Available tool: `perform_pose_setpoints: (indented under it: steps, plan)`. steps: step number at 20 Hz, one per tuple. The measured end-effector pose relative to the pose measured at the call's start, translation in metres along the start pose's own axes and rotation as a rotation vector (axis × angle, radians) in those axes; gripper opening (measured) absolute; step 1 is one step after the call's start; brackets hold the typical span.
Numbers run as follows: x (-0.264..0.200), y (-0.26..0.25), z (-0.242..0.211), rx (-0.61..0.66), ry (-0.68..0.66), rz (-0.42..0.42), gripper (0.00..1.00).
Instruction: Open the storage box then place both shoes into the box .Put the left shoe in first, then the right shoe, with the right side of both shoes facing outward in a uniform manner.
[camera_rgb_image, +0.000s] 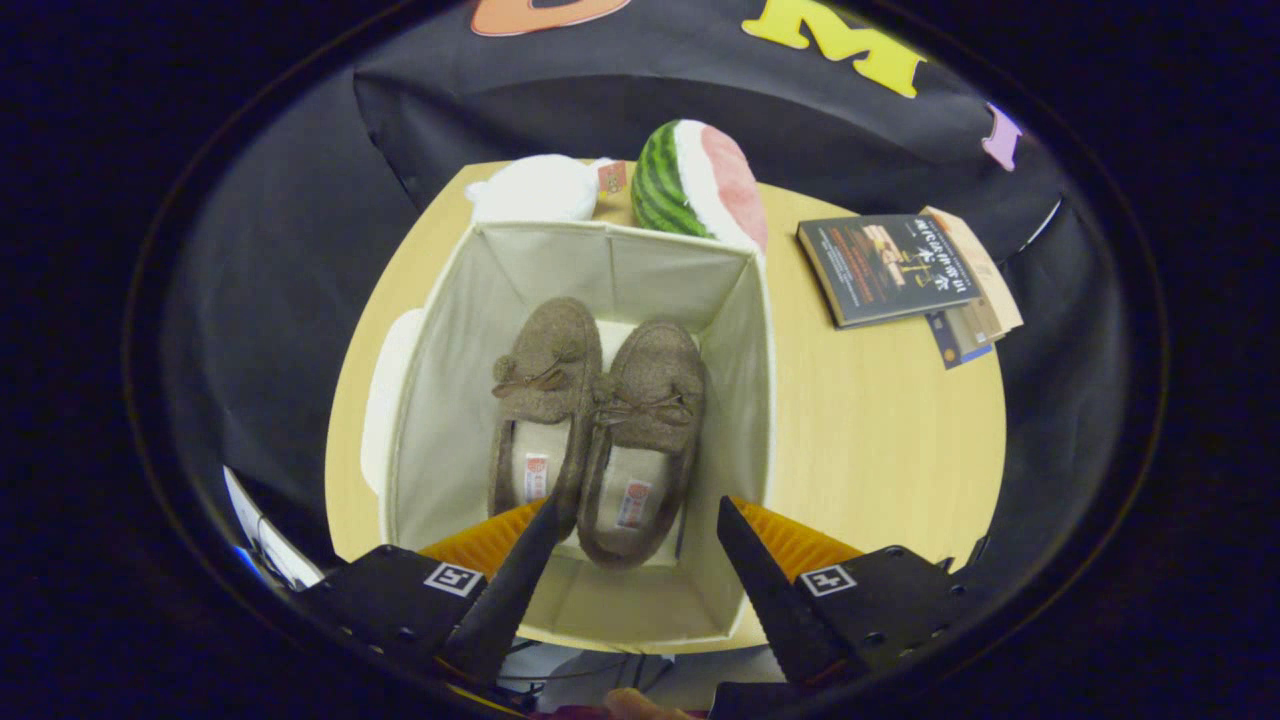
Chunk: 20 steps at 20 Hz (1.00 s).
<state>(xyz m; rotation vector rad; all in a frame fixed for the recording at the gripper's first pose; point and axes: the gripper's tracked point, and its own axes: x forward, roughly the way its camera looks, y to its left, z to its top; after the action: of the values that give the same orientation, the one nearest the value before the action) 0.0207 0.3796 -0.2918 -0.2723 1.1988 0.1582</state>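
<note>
Both shoes sit side by side in open storage box — task looks done; gripper above, jaws spread wide, holding nothing.

Storage box: matt cream fabric walls, smooth. 2 slippers, left and right: coarse brown felt-like cloth, pale fleecy lining. Table: smooth light wood-look top. Watermelon toy and white toy: soft plush. Book: glossy paper cover. Fingers: ridged inner faces, spread apart.
</note>
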Motion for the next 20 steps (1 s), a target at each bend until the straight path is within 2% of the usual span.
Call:
perform_pose_setpoints:
  steps: [3,8,15,17,20]
  plan:
    - [-0.032,-0.001,0.000,0.017,-0.084,0.020,0.97]
    - [-0.101,-0.028,0.006,0.032,-0.298,0.011,0.97]
    - [-0.225,-0.122,0.031,0.061,-0.776,-0.062,0.96]
    - [-0.248,-0.155,0.026,0.085,-0.867,-0.079,0.96]
    - [-0.266,-0.199,0.011,0.141,-0.938,-0.075,0.96]
